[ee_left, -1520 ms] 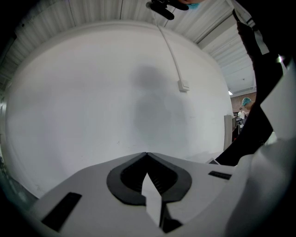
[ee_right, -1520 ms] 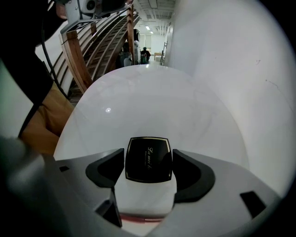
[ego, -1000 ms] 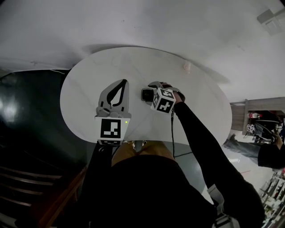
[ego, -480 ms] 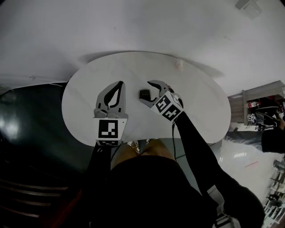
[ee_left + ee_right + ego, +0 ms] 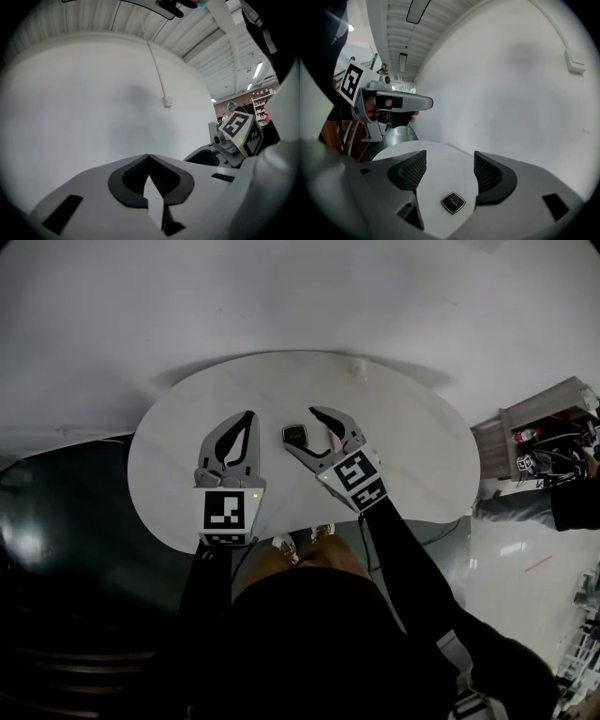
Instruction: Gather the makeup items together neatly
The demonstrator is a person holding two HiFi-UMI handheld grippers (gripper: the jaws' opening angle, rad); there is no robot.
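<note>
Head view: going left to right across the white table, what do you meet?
left gripper → black compact → small pale item at the table's far rim

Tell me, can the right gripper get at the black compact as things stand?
Probably yes: the right gripper has its jaws apart, the black compact lies flat on the table between them, and nothing blocks it.
</note>
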